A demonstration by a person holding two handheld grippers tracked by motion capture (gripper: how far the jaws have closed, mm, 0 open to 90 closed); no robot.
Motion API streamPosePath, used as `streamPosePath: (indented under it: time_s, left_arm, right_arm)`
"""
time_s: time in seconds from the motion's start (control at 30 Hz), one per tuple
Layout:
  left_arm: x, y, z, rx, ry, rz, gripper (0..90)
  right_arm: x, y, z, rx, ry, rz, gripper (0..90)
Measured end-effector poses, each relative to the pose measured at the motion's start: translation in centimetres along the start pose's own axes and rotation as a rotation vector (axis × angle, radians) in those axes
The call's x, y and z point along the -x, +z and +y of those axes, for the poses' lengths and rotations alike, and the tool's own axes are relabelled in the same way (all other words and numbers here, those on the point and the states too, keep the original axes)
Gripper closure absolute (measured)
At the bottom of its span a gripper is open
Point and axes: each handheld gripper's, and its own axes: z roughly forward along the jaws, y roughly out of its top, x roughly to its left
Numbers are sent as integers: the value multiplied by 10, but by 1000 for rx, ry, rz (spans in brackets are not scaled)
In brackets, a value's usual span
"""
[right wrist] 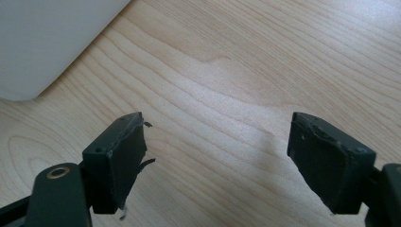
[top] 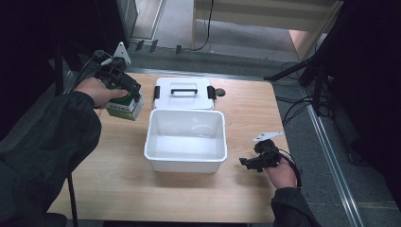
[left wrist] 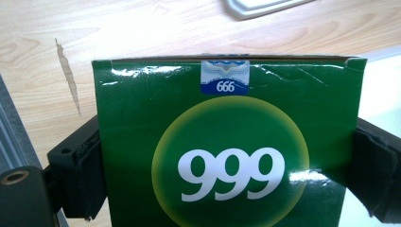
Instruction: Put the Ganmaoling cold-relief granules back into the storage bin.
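Note:
A green and white box (top: 124, 106) marked "999" (left wrist: 227, 161) hangs above the table's far left, left of the bin. My left gripper (top: 126, 93) is shut on it, one pad (left wrist: 90, 170) pressing each side. An open white plastic bin (top: 186, 141) stands at the table's middle with nothing inside. Its white lid (top: 183, 93) with a black handle lies flat just behind it. Resting on the table right of the bin, my right gripper (top: 247, 162) is open, and bare wood shows between its pads (right wrist: 120, 156).
The wooden table (top: 118, 184) has bare room in front of the bin and along its left side. A small dark round thing (top: 221, 92) lies beside the lid. Black stands and cables (top: 302, 71) crowd the floor to the right.

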Motion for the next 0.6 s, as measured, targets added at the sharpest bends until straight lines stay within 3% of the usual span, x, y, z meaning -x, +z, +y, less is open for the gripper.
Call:
streamPosePath:
  time_s: [0.2,0.33,0.6]
  left_arm:
    - [17,-16,-1,8,37,-27,59]
    - [37,-26,-1,10,73,-49,59]
    - [66,-31,-4,21,115,-38,58]
  right_arm:
    - [0,0,0,-4,4,-1,201]
    - [1,0,-1,-4,4,-4,201]
    - [1,-1,-1,0,1,-7,201]
